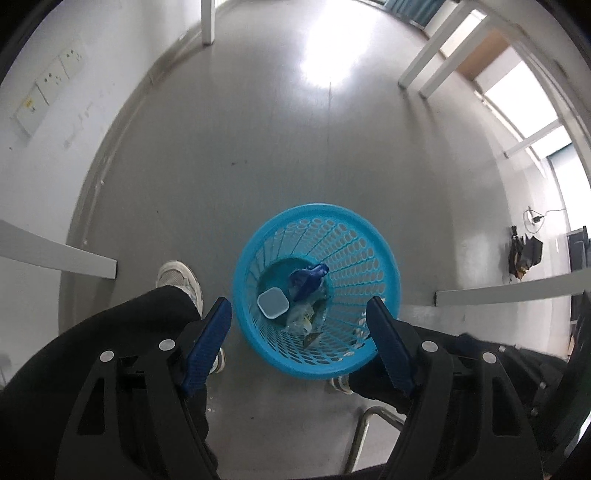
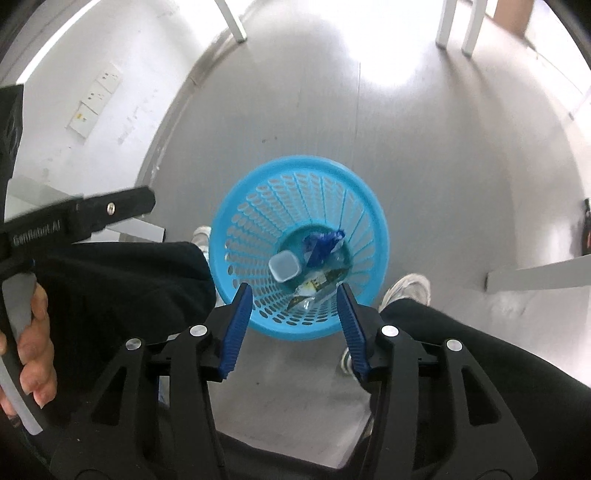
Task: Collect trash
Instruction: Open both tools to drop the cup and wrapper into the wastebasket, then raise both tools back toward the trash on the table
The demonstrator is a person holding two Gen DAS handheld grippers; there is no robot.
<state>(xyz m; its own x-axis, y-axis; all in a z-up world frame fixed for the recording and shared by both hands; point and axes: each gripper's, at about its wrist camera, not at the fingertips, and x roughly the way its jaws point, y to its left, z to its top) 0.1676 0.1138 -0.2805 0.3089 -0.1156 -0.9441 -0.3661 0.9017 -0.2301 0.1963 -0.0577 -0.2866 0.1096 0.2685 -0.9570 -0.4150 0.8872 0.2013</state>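
We hold both claws above a blue perforated wastebasket (image 1: 317, 291) that stands on the grey floor (image 1: 266, 147) between our feet. Our left claw (image 1: 300, 314) is spread wide, its blue pads (image 1: 207, 345) well apart, and it grips nothing; the basket's mouth shows in the gap between its fingers. Our right claw (image 2: 294, 301) is also open and empty, its pads (image 2: 236, 332) framing the near rim of the same basket (image 2: 299, 245).

The trash lies at the bottom of the basket: a small pale-blue square lid or container (image 1: 273, 302), a crumpled dark-blue wrapper (image 1: 308, 281) just beside it, and clear and printed packaging (image 1: 304, 321) under and near them. From the right wrist we see the same square container (image 2: 283, 266), blue wrapper (image 2: 321, 245) and packaging (image 2: 314, 291).

A white sneaker (image 1: 181, 280) rests on the floor left of the basket. In the right view, our left hand (image 2: 35, 350) grips the handle of the other tool at the frame's left edge. White table legs (image 1: 207, 22) stand farther off.
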